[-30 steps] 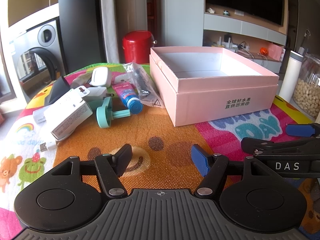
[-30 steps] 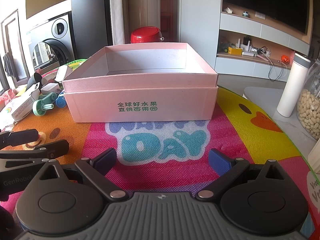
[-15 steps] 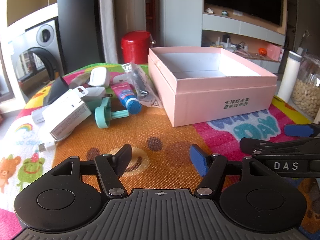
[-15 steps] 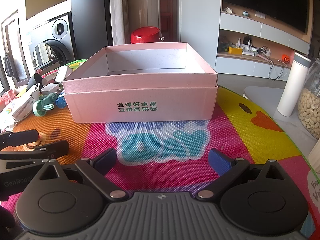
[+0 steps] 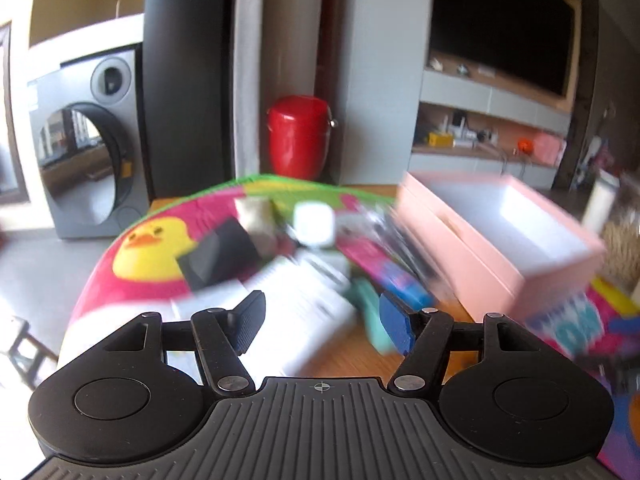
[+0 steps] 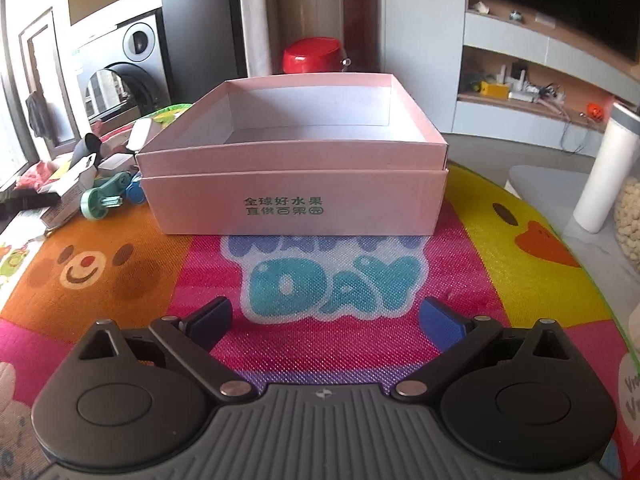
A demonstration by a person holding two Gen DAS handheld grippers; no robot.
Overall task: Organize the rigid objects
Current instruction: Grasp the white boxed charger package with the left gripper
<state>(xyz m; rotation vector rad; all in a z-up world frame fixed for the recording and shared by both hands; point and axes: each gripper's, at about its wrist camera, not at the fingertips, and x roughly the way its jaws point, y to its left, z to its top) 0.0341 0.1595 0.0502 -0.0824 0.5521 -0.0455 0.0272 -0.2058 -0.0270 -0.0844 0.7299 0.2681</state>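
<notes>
The left tool (image 5: 320, 320) has swung across the tabletop toward the pile of loose items; in its own view the pile, a second ago in the upper left of the frame, now fills the centre just ahead of the fingertips, heavily blurred. Its jaws have just been closing slightly but stand spread, with nothing pressed between the pads. The white carton (image 5: 304, 312) lies directly in front of the gap, so the judgement is that this carton is the first pick and that the sorting has not yet begun.

The right tool (image 6: 326, 320) is unchanged in its view: spread, empty, low over the play mat (image 6: 120, 280), facing the pink box (image 6: 296, 208).

The pink box stands open and empty at centre frame in the right view and at right of centre in the left view.

In the right view the carton (image 6: 66, 196) lies at the left edge, beside the teal plastic part (image 6: 104, 198). Its long axis appears to run from lower right to upper left of the left view, oblique to the jaw line; blur prevents a firmer reading. A wrist roll is probably needed to close across the short side
</notes>
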